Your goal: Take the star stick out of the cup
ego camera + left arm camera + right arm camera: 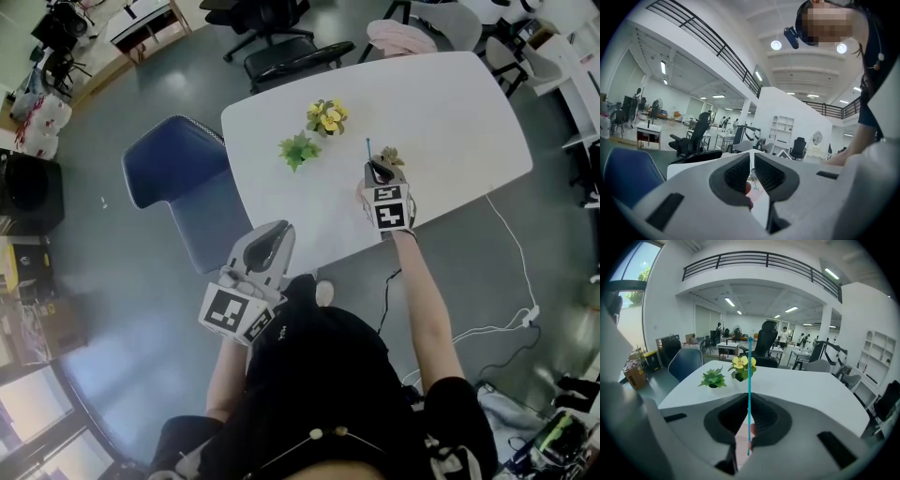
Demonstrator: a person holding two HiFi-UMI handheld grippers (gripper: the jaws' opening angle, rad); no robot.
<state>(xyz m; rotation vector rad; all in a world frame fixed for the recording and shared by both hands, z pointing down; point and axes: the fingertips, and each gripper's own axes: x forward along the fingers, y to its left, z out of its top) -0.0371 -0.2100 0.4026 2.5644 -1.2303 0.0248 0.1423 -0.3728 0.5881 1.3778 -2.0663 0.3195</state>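
Observation:
A thin teal star stick point(749, 380) stands upright between the pads of my right gripper point(749, 414), which is shut on it. In the head view the right gripper point(379, 174) is over the near part of the white table point(450, 122), and the stick's point(367, 148) top pokes out just beyond it. The cup is hidden under the gripper. My left gripper point(270, 246) hangs off the table's near edge above the person's lap. In the left gripper view its point(752, 169) pads stand together with nothing between them.
On the table stand a yellow flower pot point(326, 116), a small green plant point(299, 149) and a brownish plant point(392, 156) beside the right gripper. A blue chair point(178, 178) stands left of the table, and a black office chair point(291, 56) at its far side.

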